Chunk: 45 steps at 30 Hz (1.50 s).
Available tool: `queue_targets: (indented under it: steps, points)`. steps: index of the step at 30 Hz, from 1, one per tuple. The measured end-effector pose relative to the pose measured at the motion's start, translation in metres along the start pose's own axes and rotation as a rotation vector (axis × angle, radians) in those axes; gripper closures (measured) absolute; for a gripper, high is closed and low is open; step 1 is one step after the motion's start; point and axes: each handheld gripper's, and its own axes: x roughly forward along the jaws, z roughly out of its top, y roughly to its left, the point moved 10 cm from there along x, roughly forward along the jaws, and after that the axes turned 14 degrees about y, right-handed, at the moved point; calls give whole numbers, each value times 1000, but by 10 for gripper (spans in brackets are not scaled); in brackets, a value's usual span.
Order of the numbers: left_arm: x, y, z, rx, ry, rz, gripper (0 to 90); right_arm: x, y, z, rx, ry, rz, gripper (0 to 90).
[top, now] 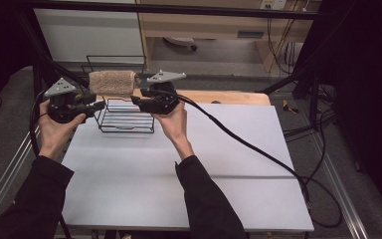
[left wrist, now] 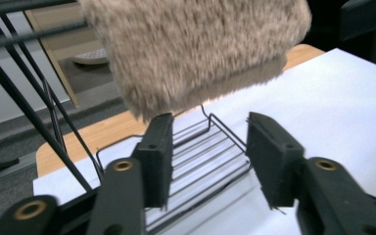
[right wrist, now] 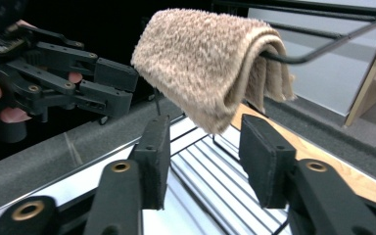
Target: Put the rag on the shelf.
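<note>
A tan fluffy towel (top: 112,82) hangs folded over the top bar of a black wire rack (top: 127,119) at the table's far left. My left gripper (top: 98,104) sits just left of the rack, below the towel's left end, and my right gripper (top: 136,101) sits just right of it. In the left gripper view the towel (left wrist: 196,49) hangs above my open left gripper (left wrist: 210,161), apart from the pads. In the right gripper view the towel (right wrist: 210,63) droops over the bar (right wrist: 323,46) above my open right gripper (right wrist: 203,156), with the left gripper (right wrist: 120,88) beyond, also open.
The rack stands on a white table top (top: 204,164) with a wooden board (top: 229,97) along its far edge. The right gripper's black cable (top: 258,149) trails across the table to the right. A second wire frame (top: 114,62) stands behind the rack.
</note>
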Motion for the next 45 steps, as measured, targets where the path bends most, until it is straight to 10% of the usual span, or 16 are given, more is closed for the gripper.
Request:
queue_targets:
  steps: [18, 45]
  points:
    - [20, -29, -50, -5, 75, -42, 213, -52, -35, -67, 58, 49, -15, 127]
    - [51, -70, -111, -1, 129, -85, 54, -127, -99, -210, 193, 136, -50, 6]
